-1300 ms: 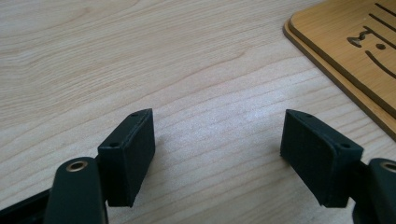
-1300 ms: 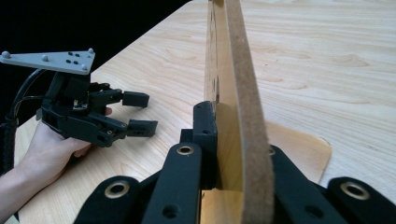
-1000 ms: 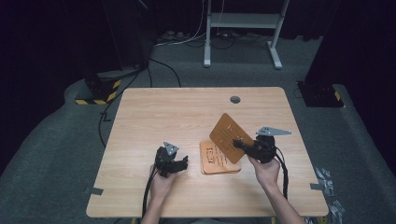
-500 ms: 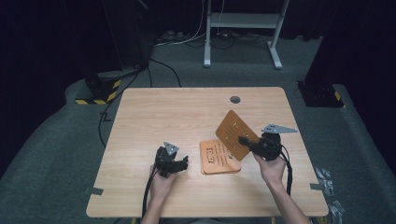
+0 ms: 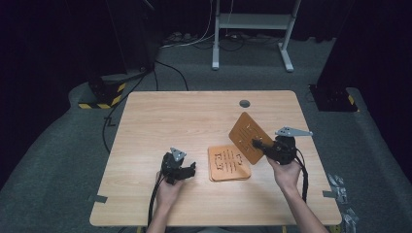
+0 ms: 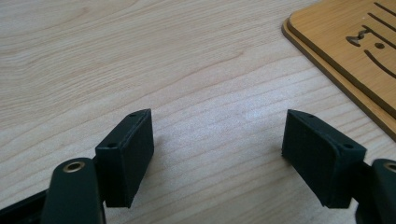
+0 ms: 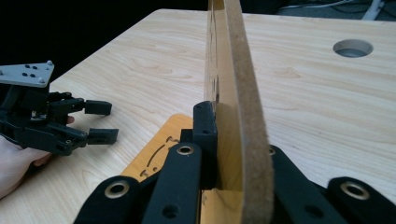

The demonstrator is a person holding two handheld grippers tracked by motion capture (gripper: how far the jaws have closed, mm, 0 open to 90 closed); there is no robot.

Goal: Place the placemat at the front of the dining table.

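**One board up off the stack, carried a little to the right**

Two thin orange boards with cut-out slots matter here, and only one has shifted. Against the pictures from a second ago, the lifted board [image 5: 249, 137] in my right gripper [image 5: 258, 143] has drifted slightly toward the table's right edge and sits a touch clearer of the stack [image 5: 228, 163] that lies flat on the wooden table [image 5: 194, 116]. The stack itself has not budged, and from my left gripper's view I can see it is at least two layers deep.

My right jaws are clamped tight on the lower edge of that lifted board; looking along them, the board stands on edge, tilted, its rim running up between the pads. I judge the separation done: the top board is free, and what remains is finding it a spot, probably on the bare wood to the right.

My left gripper [image 5: 184, 169] rests on the table just left of the stack, jaws wide apart with nothing between them, only wood grain. It has kept its place throughout.
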